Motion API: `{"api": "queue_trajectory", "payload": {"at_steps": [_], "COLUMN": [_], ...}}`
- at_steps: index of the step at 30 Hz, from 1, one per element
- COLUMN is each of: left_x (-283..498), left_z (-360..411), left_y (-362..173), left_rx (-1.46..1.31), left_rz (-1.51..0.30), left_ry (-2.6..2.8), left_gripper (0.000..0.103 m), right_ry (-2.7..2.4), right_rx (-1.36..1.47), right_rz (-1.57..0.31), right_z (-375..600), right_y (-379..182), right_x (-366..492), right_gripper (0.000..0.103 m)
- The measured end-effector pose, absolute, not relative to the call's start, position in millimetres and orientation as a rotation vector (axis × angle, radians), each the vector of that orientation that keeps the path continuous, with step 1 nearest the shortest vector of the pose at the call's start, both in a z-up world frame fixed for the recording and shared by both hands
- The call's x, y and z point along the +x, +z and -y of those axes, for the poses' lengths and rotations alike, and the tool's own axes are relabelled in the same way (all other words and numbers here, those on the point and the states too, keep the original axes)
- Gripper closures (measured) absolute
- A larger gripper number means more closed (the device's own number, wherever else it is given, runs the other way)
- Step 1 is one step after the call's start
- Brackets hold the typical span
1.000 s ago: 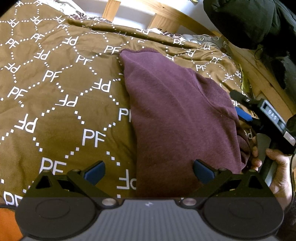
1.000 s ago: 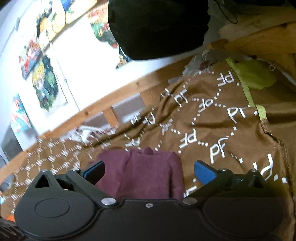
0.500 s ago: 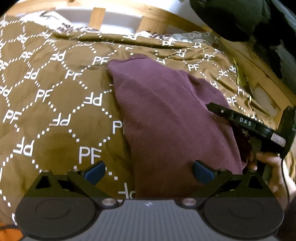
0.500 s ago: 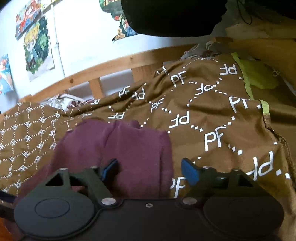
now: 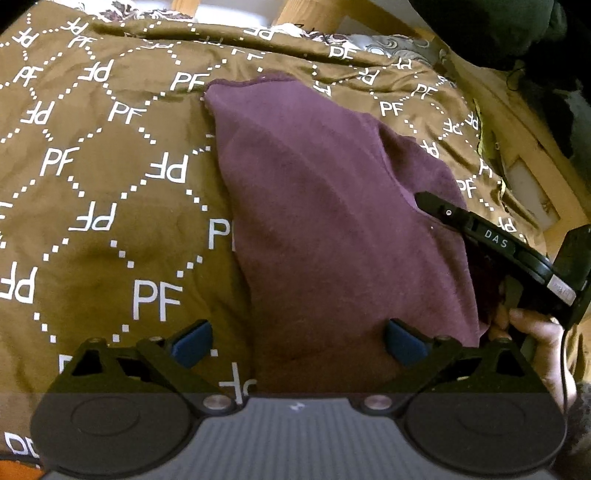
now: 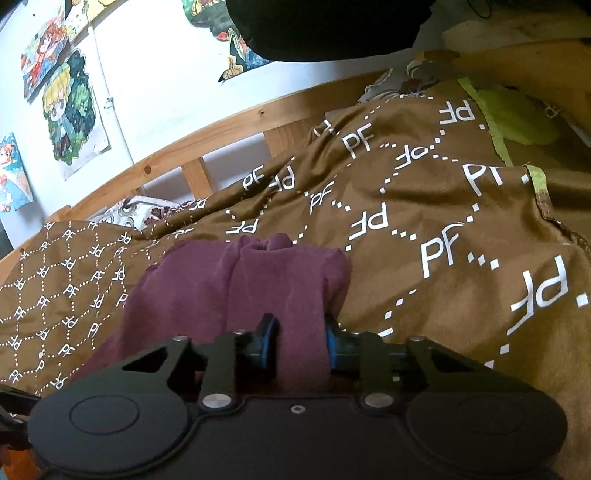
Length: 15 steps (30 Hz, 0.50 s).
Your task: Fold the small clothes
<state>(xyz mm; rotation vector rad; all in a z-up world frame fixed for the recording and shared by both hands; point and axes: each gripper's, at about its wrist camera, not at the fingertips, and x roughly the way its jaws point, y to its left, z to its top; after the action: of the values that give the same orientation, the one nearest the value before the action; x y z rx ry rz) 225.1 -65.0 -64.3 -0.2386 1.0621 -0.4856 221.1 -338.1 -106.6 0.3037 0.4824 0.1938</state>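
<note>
A maroon garment (image 5: 332,229) lies folded lengthwise on the brown blanket (image 5: 92,221). My left gripper (image 5: 297,345) is open, its blue pads wide apart over the garment's near left edge, holding nothing. My right gripper (image 6: 301,347) is shut on a fold of the maroon garment (image 6: 258,280) at its near right edge, the cloth bunched between the blue pads. In the left wrist view the right gripper's black body (image 5: 517,251) and the hand holding it show at the garment's right side.
The brown blanket with white "PF" print (image 6: 424,240) covers the bed. A wooden bed rail (image 6: 229,122) runs along the far side below a wall with posters (image 6: 70,110). A dark garment (image 6: 325,26) hangs above. A lime-green cloth (image 6: 517,118) lies at the far right.
My right gripper has come down onto the garment's right edge and closed on a fold of it. My left gripper stayed open and shifted slightly nearer the garment.
</note>
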Motion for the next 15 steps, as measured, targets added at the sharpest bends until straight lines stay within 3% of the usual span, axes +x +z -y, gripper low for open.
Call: {"api": "queue_trajectory", "payload": {"at_steps": [5,9,15], "left_x": [232,242,242], "left_z": [62,56,52], "left_y": [-59,-64,-75], "left_rx": [-0.248,-0.318,-0.355], "left_rz": [-1.065,-1.082,-1.083], "left_ry": [-0.503,-0.525,-0.581], "left_gripper": [0.006,0.006,0.011], "right_ry": [0.194,0.201,0.256], "right_rx": [0.304,0.373,0.406], "right_rz": [-0.483,-0.506,-0.563], "right_z": [339,346,347], "right_y": [-106,-104,-99], "right_x": [223,231,251], "right_gripper": [0.075,0.064,0.039]}}
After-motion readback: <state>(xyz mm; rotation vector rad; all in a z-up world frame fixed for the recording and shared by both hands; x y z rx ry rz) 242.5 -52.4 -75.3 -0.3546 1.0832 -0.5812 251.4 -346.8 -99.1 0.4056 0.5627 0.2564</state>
